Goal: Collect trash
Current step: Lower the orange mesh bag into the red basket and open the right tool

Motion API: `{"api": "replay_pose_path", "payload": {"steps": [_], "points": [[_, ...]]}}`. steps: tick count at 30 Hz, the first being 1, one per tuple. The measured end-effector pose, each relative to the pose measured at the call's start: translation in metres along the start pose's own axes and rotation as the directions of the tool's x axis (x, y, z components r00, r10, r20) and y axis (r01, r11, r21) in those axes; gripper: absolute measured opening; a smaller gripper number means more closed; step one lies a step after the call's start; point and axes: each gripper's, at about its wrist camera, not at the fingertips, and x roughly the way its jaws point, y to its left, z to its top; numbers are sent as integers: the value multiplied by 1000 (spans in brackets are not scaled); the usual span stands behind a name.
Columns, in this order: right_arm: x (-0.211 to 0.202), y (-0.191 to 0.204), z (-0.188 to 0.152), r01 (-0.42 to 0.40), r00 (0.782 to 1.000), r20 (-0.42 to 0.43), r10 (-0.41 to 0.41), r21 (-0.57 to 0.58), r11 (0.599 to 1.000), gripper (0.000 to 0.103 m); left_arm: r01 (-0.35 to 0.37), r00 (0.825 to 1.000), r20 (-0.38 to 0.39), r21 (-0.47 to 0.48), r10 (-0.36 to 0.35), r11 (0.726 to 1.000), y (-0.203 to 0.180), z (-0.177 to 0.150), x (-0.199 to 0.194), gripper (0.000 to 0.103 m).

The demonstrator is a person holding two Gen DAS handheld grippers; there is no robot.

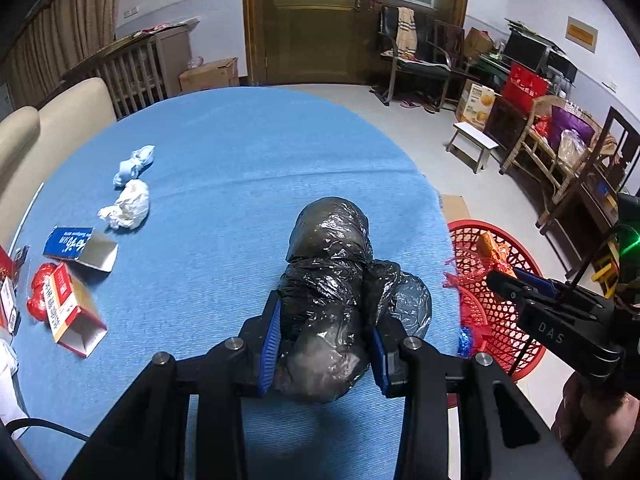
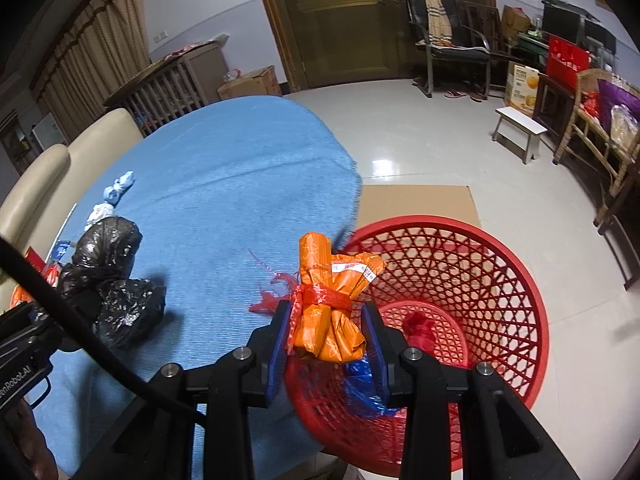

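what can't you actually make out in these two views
- Black bag, left wrist view: its contents; the opaque plastic hides them.
- Red basket, left wrist view: the near side is hidden by the right tool and the table edge.
- Blue item in the basket, right wrist view: partly behind the tool's fingers, kind unclear.
- Red and blue cartons, left wrist view: print too small to read.

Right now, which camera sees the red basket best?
The right wrist view: the red basket shows nearly whole, open mouth and inside, behind the orange bundle. The left wrist view catches only part of it, cut off by the blue table and right gripper.
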Motion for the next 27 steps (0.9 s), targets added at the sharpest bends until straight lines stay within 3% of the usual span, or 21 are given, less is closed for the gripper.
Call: {"api": "replay_pose_path", "payload": {"steps": [27], "points": [[5,-82,-15,114,993,-47,-108,134,984,39,95,995,-10,120,-94,988,-59,11,6,40]]}}
